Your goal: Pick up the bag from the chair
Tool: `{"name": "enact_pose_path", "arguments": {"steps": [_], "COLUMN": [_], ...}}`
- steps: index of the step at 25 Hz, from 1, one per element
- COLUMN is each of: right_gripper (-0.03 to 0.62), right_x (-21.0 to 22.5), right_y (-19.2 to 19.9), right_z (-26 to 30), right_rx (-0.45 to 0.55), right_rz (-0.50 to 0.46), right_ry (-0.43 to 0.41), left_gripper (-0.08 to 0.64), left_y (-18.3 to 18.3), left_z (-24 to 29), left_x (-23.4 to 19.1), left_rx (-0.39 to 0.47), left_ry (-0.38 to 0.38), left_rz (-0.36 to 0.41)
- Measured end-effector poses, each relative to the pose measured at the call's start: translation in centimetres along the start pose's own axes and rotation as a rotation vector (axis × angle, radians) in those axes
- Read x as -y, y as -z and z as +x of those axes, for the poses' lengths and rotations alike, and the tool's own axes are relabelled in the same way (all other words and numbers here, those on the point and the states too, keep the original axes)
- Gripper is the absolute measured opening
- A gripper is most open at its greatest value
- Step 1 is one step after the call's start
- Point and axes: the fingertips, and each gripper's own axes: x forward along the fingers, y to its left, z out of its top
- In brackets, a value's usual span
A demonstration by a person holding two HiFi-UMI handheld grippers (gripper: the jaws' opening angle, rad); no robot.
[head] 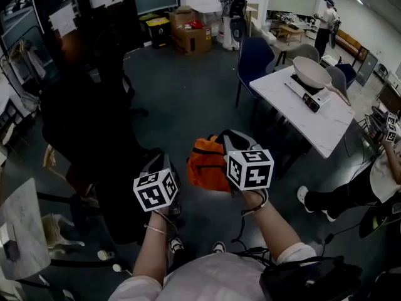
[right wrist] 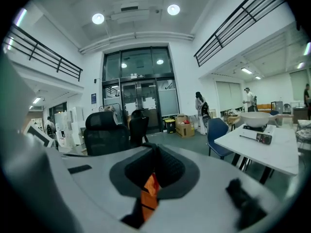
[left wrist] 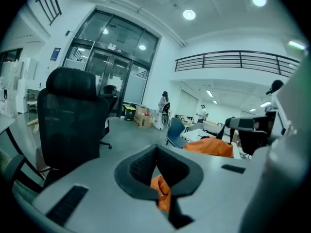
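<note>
An orange bag (head: 208, 163) with dark trim hangs over the dark floor just ahead of me, between the two grippers. My left gripper (left wrist: 156, 166) is shut on an orange piece of the bag (left wrist: 163, 194); its marker cube (head: 155, 190) sits left of the bag. More of the bag's orange body (left wrist: 210, 147) shows to that gripper's right. My right gripper (right wrist: 154, 164) is shut on an orange strap (right wrist: 148, 195); its cube (head: 249, 168) covers the bag's right side. A black office chair (head: 81, 127) stands to the left, apart from the bag.
A white table (head: 326, 127) with a pale bowl-shaped appliance (head: 311, 73) stands at right, with a blue chair (head: 254, 58) behind it. Cardboard boxes (head: 191, 36) and standing people are at the back. A seated person's leg (head: 335, 199) reaches in from the right.
</note>
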Motion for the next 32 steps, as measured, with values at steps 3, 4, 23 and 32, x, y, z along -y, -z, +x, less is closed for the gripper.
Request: {"name": "enact_pose_path", "arguments": {"steps": [3,4,23,32], "right_gripper": [0.036,0.035,0.034,0.034], "right_x": [1.0,1.2,2.7,3.1], "right_y": [0.6,0.5,-0.3,-0.7], "right_z": [-0.4,-0.5,-0.5,-0.2], "right_rx": [-0.004,0.0,0.026,0.029], "right_rz": [0.003,0.006,-0.052,-0.046], "right_ry": [0.027,0.035,0.13,0.128], "left_gripper": [0.012,0.012,0.012,0.012], "left_y": [-0.3,-0.6,-1.9,-2.2], "left_z": [0.5,0.6,2.3,3.0], "left_x": [0.3,0.5,1.5,1.3], "left_rx": [-0.009,-0.007,-0.02,-0.023], "left_ry": [0.019,0.03,0.087,0.085], "left_rz": [0.002,0.008,0.027,0.026]}}
